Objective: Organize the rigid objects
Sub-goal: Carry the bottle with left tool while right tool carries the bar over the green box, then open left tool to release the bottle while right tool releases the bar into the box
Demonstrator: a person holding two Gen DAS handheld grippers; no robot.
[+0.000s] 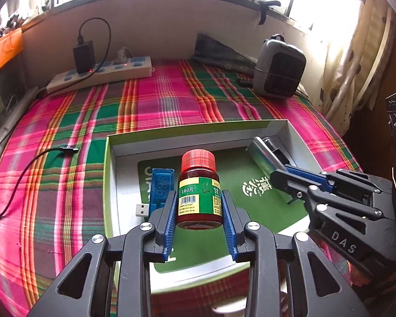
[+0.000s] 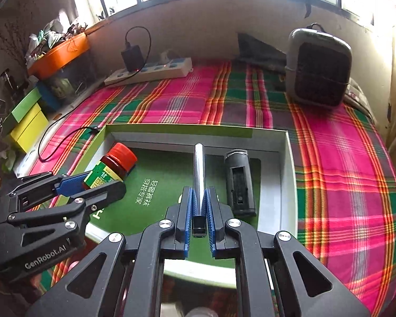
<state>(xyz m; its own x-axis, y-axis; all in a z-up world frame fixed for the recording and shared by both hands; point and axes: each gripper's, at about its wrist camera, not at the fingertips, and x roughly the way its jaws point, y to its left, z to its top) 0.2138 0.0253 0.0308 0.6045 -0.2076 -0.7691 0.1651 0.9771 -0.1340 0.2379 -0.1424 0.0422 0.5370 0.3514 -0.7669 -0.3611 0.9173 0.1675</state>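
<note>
**Bottle and metal tube held over the box, both at risk of a bad landing**

Tongs on both sides are loaded. The left tongs (image 1: 199,206) are clamped on a small brown pill bottle (image 1: 199,192) with a red cap, gripped upright by its labelled body and held just above the green floor of the open box (image 1: 198,129). The right tongs (image 2: 198,211) are closed on a slim silver tube (image 2: 198,169) near its black end, so most of its length sticks out ahead of the pads, over the box.

Inside the box, a blue USB tester (image 1: 158,187) lies just left of the bottle, and a black oblong device (image 2: 239,182) lies just right of the tube. The box sits on a plaid cloth (image 1: 158,105) over the table.

Risks, as I judge them: the bottle is tall and smooth, so letting go before its base is flat on the floor could tip it onto the USB tester. The tube, gripped at one end, may pivot in the pads and, being round, roll against the black device once freed. Both tongs work close together, and a careless swing could knock them into each other.
</note>
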